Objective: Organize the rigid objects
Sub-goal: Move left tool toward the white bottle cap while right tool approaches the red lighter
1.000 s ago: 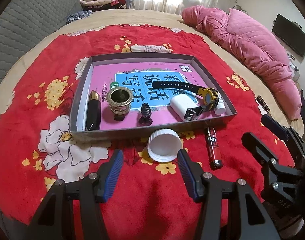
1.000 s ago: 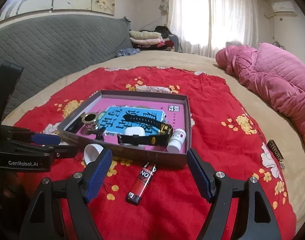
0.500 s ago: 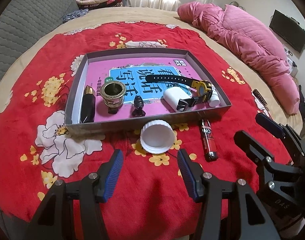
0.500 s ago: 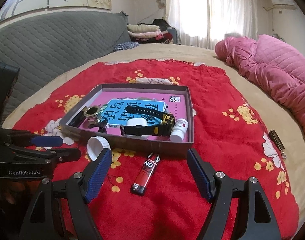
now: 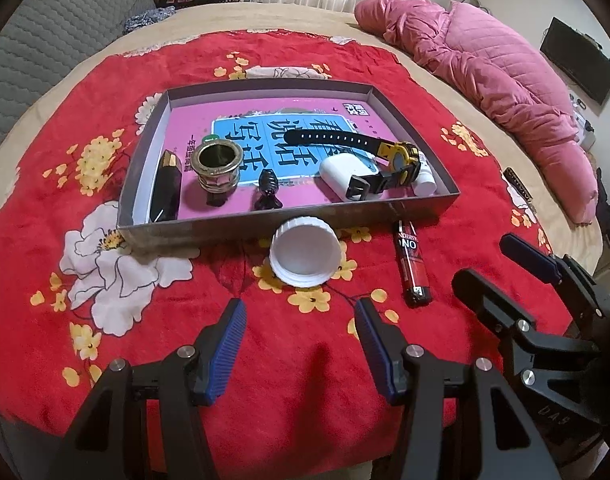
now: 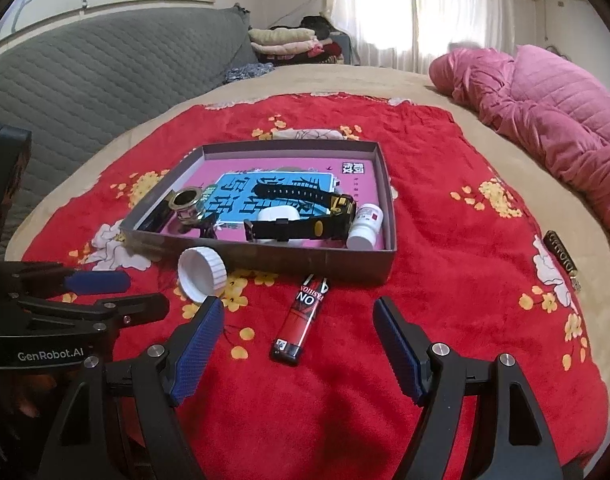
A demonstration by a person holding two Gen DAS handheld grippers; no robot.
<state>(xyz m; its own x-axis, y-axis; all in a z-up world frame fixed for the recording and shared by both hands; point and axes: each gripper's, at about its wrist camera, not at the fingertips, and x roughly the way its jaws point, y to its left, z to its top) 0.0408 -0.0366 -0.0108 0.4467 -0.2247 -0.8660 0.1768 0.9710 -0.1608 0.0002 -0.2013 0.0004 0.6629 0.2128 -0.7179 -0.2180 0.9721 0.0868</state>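
Both wrist views now look a little more steeply down on the bed than a second ago, so the tray and the loose items sit lower and nearer in frame, while nothing on the cloth itself has shifted. Nearest, the left gripper (image 5: 299,340) hangs with its blue pads spread and nothing between them, and the right gripper (image 6: 297,340) is likewise released and empty. Just ahead of the left one the white cap (image 5: 305,252) lies on its side on the red floral blanket (image 5: 105,280), open mouth toward the camera, close to the front wall of the grey tray (image 5: 265,230). Beside it, in line with the right gripper, lies the red lighter (image 6: 301,318), also outside the tray. Inside the tray are a dark faceted tube (image 5: 167,184), a brass fitting (image 5: 219,166), a small black clip (image 5: 268,190), a white case (image 5: 339,174), a black and yellow watch (image 5: 385,160) and a small white bottle (image 6: 365,226). A pink quilt (image 6: 545,128) lies further back. The cap could roll or tip away on the soft blanket if one pad nudges its rim first; the slim lighter may sink into the pile and slip from a shallow pinch. Readable writing: "ON" on the lighter, "GenRobot.AI" on the left gripper, large Chinese characters on the tray's liner.
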